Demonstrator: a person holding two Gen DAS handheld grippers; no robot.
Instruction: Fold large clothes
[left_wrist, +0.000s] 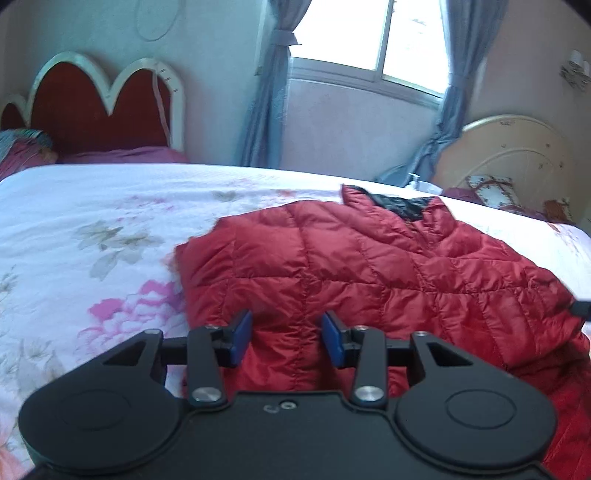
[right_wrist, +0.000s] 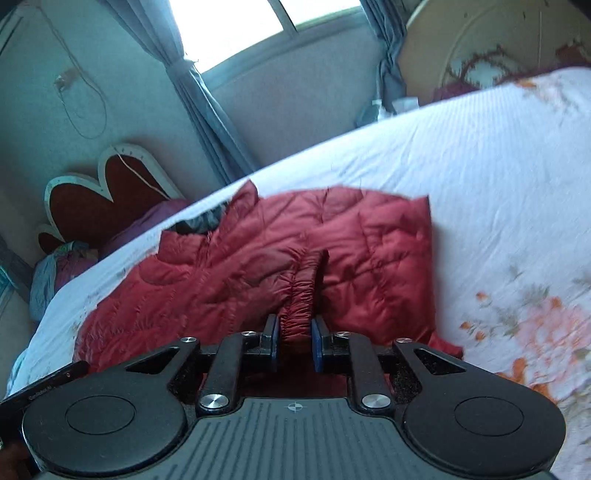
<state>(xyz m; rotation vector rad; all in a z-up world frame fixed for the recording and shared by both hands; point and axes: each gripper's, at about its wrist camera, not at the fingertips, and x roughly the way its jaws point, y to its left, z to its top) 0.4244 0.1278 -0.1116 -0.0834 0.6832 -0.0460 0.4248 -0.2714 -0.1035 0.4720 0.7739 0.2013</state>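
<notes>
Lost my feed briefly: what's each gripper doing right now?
Left gripper: open, empty, above the red puffer jacket.
Right gripper: shut on the jacket's elastic cuff.

Home bedroom — bed with floral sheet (left_wrist: 110, 206), red scalloped headboard (left_wrist: 99, 110), curtained window (left_wrist: 373, 37) with blue-grey curtains (left_wrist: 269, 92) — second bed's cream headboard (left_wrist: 517, 151) beside.

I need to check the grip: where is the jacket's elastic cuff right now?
In the right wrist view, the elastic cuff sits pinched in the right gripper, above the red jacket.
</notes>
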